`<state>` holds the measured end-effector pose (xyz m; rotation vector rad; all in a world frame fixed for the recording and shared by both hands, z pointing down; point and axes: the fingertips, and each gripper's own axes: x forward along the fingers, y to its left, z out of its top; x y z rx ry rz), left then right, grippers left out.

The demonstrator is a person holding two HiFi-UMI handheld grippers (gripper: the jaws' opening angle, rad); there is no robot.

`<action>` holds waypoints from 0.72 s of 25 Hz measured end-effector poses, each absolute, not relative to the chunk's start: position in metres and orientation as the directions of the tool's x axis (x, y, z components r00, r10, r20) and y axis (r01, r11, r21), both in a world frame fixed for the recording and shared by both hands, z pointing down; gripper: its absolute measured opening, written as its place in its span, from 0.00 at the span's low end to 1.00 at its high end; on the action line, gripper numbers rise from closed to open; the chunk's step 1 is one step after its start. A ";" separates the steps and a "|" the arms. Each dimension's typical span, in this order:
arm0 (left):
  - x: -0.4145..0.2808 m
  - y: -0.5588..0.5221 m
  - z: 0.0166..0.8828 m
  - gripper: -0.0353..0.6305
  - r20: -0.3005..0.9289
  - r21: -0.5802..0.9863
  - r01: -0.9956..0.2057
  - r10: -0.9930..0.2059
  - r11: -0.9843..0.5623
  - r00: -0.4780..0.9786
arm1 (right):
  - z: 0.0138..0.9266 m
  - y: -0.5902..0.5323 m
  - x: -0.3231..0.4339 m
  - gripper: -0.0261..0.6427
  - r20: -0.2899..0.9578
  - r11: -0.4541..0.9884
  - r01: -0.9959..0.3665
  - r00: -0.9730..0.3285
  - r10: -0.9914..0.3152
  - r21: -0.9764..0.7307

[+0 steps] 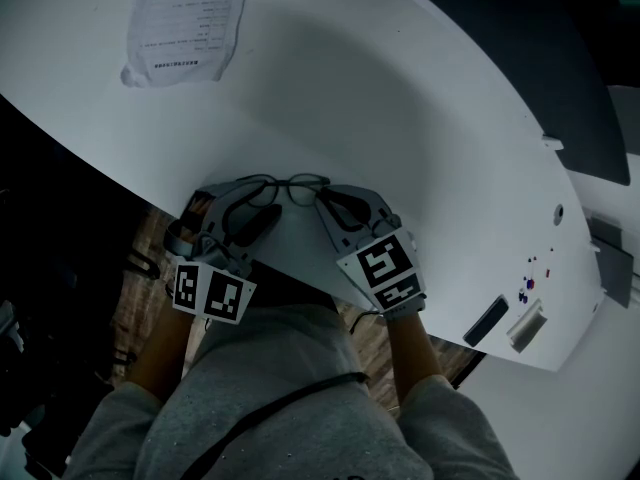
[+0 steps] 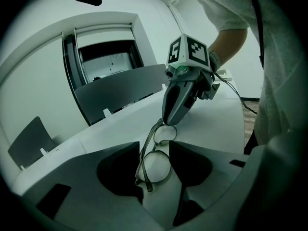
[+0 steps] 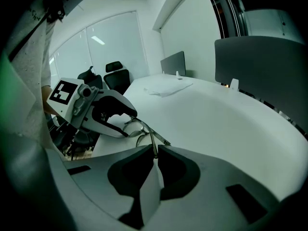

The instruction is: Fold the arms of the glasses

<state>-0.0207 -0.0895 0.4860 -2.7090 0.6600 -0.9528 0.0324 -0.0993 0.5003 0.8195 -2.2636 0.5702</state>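
The left gripper (image 1: 252, 200) and right gripper (image 1: 330, 200) slope down side by side at the table's (image 1: 420, 118) near edge. The left clamps the glasses (image 1: 290, 183) across one lens. The right, jaws nearly pressed together, pinches their thin side arm. Ahead of both grippers the tabletop lies open, with a sheet of paper (image 1: 185, 23) well beyond the left one.
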 end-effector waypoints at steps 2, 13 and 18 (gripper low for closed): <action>-0.022 -0.089 0.486 0.36 0.546 -0.320 -0.342 -0.467 -0.884 0.696 | 0.499 -0.101 0.032 0.10 0.698 0.700 -0.694 -0.586 -0.411 -0.170; -0.030 -0.088 0.482 0.36 0.544 -0.282 -0.371 -0.466 -0.885 0.698 | 0.492 -0.098 0.031 0.10 0.677 0.673 -0.714 -0.593 -0.437 -0.191; -0.034 -0.088 0.482 0.36 0.541 -0.266 -0.405 -0.483 -0.875 0.688 | 0.489 -0.095 0.033 0.10 0.661 0.665 -0.718 -0.603 -0.447 -0.205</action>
